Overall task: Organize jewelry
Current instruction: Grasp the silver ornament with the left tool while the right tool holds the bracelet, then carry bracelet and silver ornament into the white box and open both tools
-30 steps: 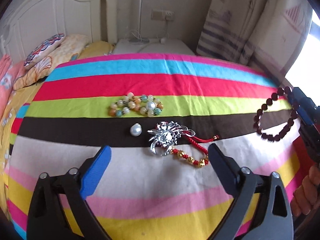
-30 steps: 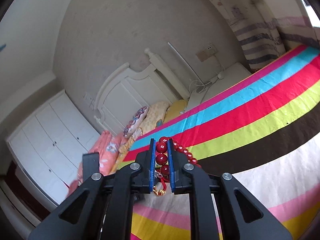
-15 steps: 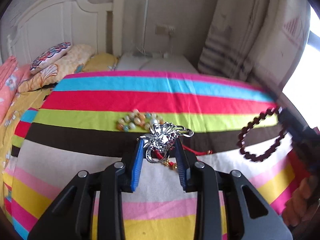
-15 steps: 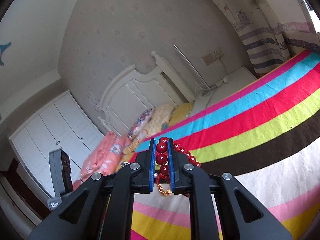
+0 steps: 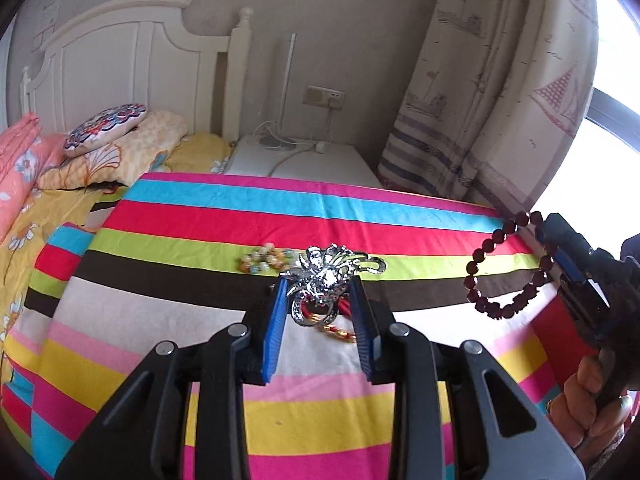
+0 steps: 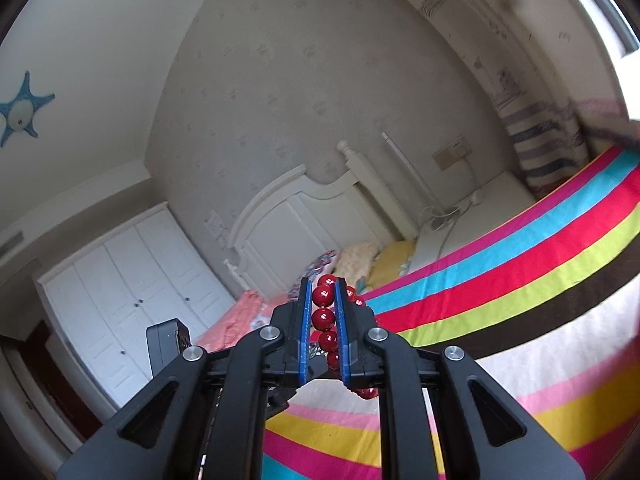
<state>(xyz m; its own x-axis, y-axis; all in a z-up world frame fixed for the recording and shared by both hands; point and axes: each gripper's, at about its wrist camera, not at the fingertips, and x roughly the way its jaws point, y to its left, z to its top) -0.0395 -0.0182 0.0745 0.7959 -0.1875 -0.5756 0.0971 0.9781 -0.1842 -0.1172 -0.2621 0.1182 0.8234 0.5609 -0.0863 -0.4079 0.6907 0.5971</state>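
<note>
Silver brooch [image 5: 326, 280] sits clamped in the left gripper [image 5: 320, 300], above the striped blanket [image 5: 160, 304]. Right gripper [image 6: 322, 320] pinches the red bead bracelet [image 6: 324, 318]. No readable writing shows.

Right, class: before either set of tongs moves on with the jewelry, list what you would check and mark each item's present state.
1. Left tongs closed on the silver brooch: ok.
2. Brooch clear of the striped blanket: cannot tell.
3. Red-and-gold bracelet free of the brooch: cannot tell, it lies right beneath it.
4. Right tongs gripping the red bead bracelet: ok.
5. Bead bracelet's loop hanging free: ok.
6. Place to put the pieces in view: not ok, none seen.
</note>
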